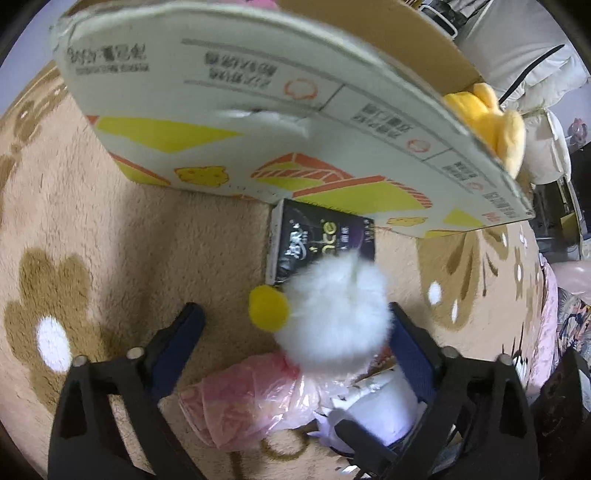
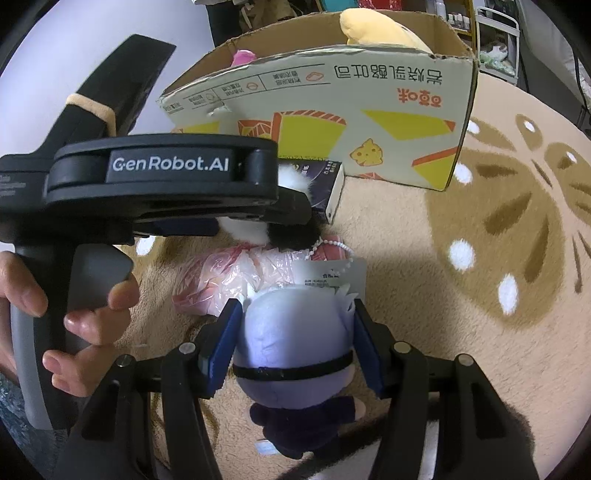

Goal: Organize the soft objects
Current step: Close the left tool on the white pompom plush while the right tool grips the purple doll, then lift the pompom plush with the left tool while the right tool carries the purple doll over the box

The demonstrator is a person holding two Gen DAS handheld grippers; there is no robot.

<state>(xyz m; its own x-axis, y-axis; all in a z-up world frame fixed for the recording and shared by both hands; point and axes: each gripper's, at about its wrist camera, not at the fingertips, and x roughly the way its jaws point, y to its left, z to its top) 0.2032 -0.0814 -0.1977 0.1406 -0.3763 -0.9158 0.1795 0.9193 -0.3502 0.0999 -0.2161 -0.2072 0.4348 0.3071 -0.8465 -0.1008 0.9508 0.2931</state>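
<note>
right gripper [image 2: 293, 325]: blue pads pressed on both sides of the head of a small plush doll with pale lilac hair, black band and dark outfit [image 2: 295, 354]; doll lies on the carpet, gripped
doll tag: white card tag on a bead chain [image 2: 334, 275] just beyond the doll's head
left gripper [image 1: 295, 325]: jaws wide apart; round white fluffy plush with a yellow pom-pom [image 1: 334, 314] sits between them, right side against the right pad, left pad well clear, so not gripped
person's hand [image 2: 74, 314]: fingers wrapped round the left gripper's grey handle, seen in the right wrist view
pink translucent plastic bag [image 2: 236, 280]: crumpled on the carpet between doll and fluffy plush, touching both
dark purple rectangular carton [image 1: 321, 236]: flat on the carpet just behind the fluffy plush, its far end up against the box
printed white, yellow and orange cardboard box [image 2: 332, 122]: open top, standing on the carpet, yellow plush toy [image 2: 376, 29] and a pink soft item [image 2: 243, 57] inside
beige fleecy carpet with brown flower pattern [image 2: 480, 240]: under everything
</note>
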